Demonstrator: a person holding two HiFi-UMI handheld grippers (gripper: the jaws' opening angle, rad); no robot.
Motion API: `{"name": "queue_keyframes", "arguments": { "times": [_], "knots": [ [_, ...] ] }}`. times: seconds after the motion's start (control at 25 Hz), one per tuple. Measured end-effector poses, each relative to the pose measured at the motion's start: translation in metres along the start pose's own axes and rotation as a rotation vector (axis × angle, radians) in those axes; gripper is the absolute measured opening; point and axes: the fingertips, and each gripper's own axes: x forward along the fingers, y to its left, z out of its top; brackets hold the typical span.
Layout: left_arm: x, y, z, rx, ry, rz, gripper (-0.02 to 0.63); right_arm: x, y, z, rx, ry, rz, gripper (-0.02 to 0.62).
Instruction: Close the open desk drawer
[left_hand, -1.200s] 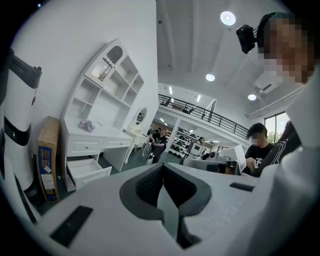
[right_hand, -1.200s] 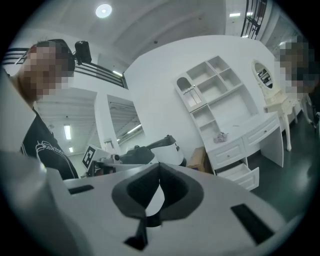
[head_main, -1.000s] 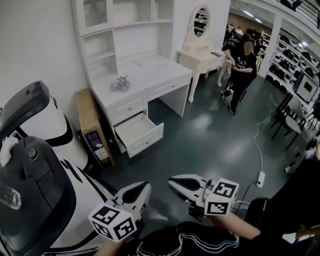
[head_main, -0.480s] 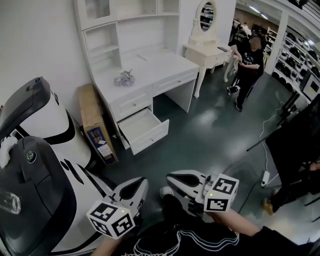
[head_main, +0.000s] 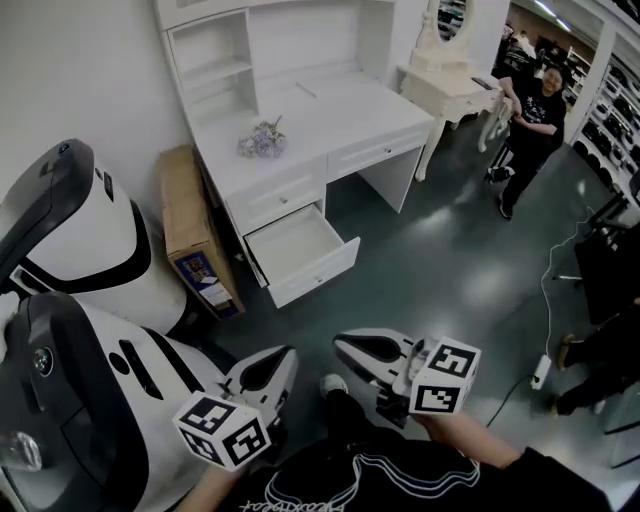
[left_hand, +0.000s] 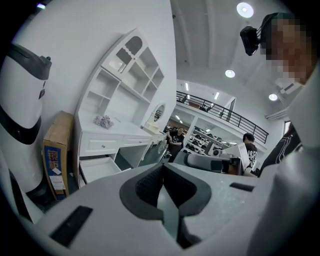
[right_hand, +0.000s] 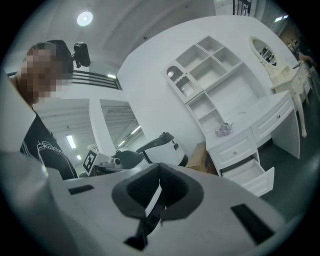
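The white desk (head_main: 330, 115) with a shelf hutch stands against the wall. Its lower left drawer (head_main: 300, 248) is pulled out and looks empty; the drawer above it is closed. The same open drawer (left_hand: 97, 167) shows in the left gripper view, and the drawer (right_hand: 250, 176) also appears low right in the right gripper view. My left gripper (head_main: 264, 370) and right gripper (head_main: 363, 352) hover side by side over the floor, well short of the drawer. Both are shut with nothing held, the left gripper (left_hand: 163, 175) and right gripper (right_hand: 159, 176) showing jaws that meet.
A large white and black machine (head_main: 80, 300) fills the left. A cardboard box (head_main: 192, 240) leans beside the desk. Purple flowers (head_main: 262, 140) lie on the desktop. A white vanity (head_main: 450, 85) and a person (head_main: 530, 115) are at the back right; a power strip (head_main: 543, 370) lies on the floor.
The head view has swung toward the desk, which now sits lower and nearer the middle. The person at the back has shifted right. Both grippers keep about the same pose, still shut.
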Motion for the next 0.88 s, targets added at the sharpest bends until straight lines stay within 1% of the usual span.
{"name": "queue_keyframes", "arguments": {
  "times": [0.24,0.4,0.56,0.72,0.88],
  "knots": [
    [0.078,0.047,0.02,-0.048,0.049,0.026,0.005,0.027,-0.091,0.024,0.07,0.03,-0.02,0.006],
    [0.127,0.079,0.03,-0.064,0.083,0.041,0.005,0.046,-0.145,0.03,0.106,0.062,-0.018,0.006],
    [0.164,0.108,0.04,-0.075,0.098,0.065,0.005,0.062,-0.195,0.035,0.145,0.08,-0.025,0.006],
    [0.188,0.135,0.038,-0.097,0.11,0.09,0.005,0.073,-0.233,0.03,0.147,0.112,-0.039,0.006],
    [0.203,0.16,0.022,-0.126,0.122,0.119,0.005,0.083,-0.264,0.009,0.128,0.163,-0.064,0.006]
  ]
}}
